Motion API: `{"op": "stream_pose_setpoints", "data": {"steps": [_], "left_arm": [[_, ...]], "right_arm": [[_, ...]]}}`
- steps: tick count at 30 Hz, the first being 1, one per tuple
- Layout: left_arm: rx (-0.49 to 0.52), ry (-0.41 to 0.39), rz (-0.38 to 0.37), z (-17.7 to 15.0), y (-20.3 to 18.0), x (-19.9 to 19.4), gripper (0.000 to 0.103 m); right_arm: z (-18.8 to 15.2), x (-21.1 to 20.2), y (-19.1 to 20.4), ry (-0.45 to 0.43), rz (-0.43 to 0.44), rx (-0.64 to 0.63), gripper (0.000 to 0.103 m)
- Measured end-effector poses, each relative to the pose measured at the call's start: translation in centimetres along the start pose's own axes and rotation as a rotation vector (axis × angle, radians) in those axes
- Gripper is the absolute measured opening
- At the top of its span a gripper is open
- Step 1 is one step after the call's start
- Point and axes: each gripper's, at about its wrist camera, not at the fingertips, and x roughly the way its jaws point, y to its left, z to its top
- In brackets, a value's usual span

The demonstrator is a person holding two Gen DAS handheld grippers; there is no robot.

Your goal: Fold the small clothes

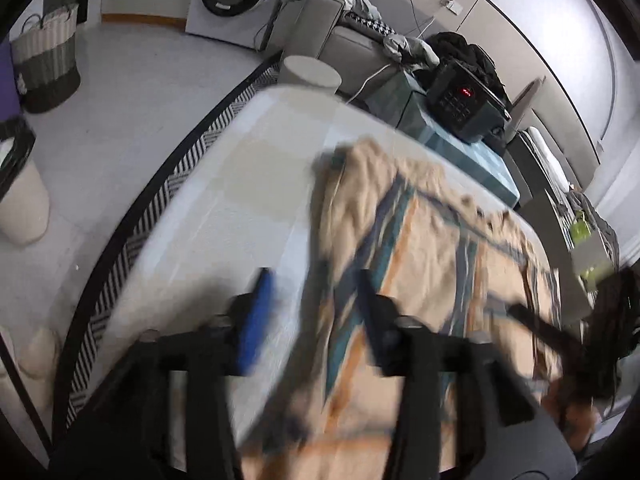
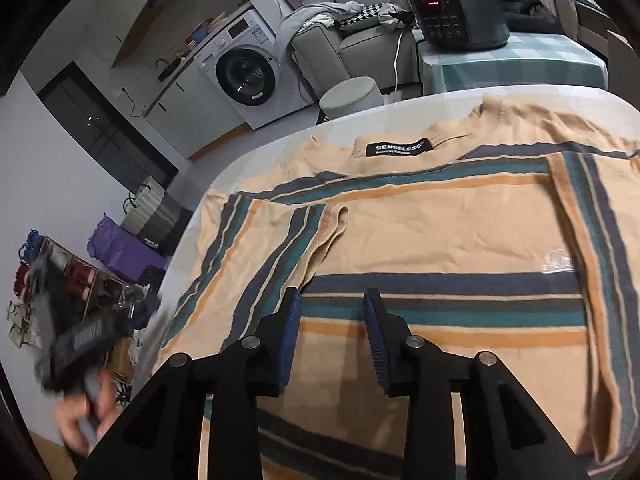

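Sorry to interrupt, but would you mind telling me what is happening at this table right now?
A person holding a two-finger gripper in each hand is folding a tan knit shirt with teal, navy and orange stripes, spread on the pale table. Both sleeves are already folded inward. The right gripper hovers open above the shirt; the left gripper, blurred, is open at its edge, gripping nothing.

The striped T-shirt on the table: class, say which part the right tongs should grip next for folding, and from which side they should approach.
Probably the loose edge of the sleeve already folded onto the striped T-shirt. Bring the right tongs forward and down from the near side: they are open above the cloth, and that raised, doubled edge lies just ahead of them, giving something to pinch, unlike the flat body.
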Motion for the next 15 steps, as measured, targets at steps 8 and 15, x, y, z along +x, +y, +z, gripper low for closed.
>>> {"op": "stream_pose_setpoints", "data": {"steps": [8, 15], "left_arm": [[0.103, 0.056, 0.017, 6.2, -2.8, 8.0, 0.041], [-0.007, -0.038, 0.107, 7.6, 0.5, 7.6, 0.009]], "right_arm": [[-1.4, -3.8, 0.9, -0.046, 0.033, -0.094, 0.048], [-2.4, -4.9, -1.0, -0.044, -0.007, -0.086, 0.048]]}}
